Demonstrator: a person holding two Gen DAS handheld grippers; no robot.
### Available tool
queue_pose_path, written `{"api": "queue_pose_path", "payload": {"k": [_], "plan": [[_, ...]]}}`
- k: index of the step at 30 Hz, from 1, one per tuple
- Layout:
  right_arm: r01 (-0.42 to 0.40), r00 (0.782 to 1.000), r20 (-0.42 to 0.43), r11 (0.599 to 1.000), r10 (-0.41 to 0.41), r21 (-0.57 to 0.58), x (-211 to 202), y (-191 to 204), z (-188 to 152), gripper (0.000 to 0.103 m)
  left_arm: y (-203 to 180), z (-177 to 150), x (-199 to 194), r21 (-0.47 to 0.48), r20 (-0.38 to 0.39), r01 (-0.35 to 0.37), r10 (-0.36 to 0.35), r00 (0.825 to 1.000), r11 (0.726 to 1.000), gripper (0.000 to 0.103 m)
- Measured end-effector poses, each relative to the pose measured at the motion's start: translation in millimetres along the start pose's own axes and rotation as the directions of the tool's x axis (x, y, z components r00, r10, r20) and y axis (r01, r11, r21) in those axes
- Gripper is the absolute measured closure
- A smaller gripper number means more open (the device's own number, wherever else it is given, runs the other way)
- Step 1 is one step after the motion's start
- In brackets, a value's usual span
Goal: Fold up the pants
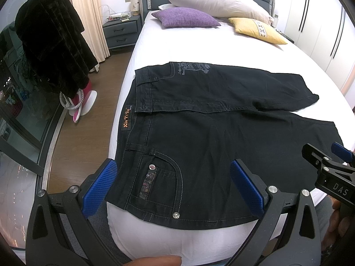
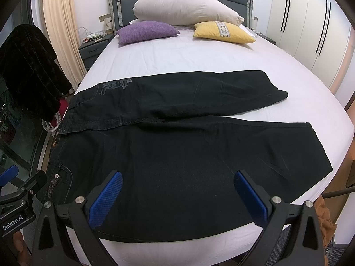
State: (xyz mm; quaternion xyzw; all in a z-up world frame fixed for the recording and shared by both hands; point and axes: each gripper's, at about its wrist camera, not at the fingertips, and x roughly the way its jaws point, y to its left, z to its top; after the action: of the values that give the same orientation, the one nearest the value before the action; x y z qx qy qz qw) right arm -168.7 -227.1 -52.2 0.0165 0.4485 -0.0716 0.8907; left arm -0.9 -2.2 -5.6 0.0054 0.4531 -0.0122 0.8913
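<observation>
Pants (image 1: 199,137) lie flat on the white bed (image 1: 177,44), just in front of my two grippers. My left gripper (image 1: 175,186) is spread wide above the waist pocket (image 1: 162,177), holding nothing. My right gripper (image 2: 177,197) is spread wide too, above the near leg, empty.
</observation>
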Motion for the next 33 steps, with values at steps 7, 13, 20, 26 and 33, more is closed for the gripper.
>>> {"api": "queue_pose_path", "payload": {"k": [7,13,20,26,33], "plan": [[-0.001,1.0,-0.001,1.0,0.001,0.0,0,0,0,0.0,0,0,0,0.0,0.0,0.0,0.0,1.0,1.0,0.0],[-0.001,1.0,-0.002,1.0,0.001,0.001,0,0,1,0.0,0,-1,0,-0.001,-0.001,0.001,-0.001,1.0,1.0,0.0],[-0.002,1.0,-0.003,1.0,0.002,0.001,2,2,-1,0.0,0,-3,1,-0.001,-0.002,0.002,-0.002,1.0,1.0,0.0],[-0.002,1.0,-0.004,1.0,0.002,0.001,2,2,-2,0.0,-1,-5,2,-0.002,-0.005,0.003,-0.003,1.0,1.0,0.0],[-0.004,1.0,-0.017,1.0,0.004,0.002,12,11,-14,0.0,6,-6,14,-0.012,-0.024,0.001,-0.001,1.0,1.0,0.0]]}}
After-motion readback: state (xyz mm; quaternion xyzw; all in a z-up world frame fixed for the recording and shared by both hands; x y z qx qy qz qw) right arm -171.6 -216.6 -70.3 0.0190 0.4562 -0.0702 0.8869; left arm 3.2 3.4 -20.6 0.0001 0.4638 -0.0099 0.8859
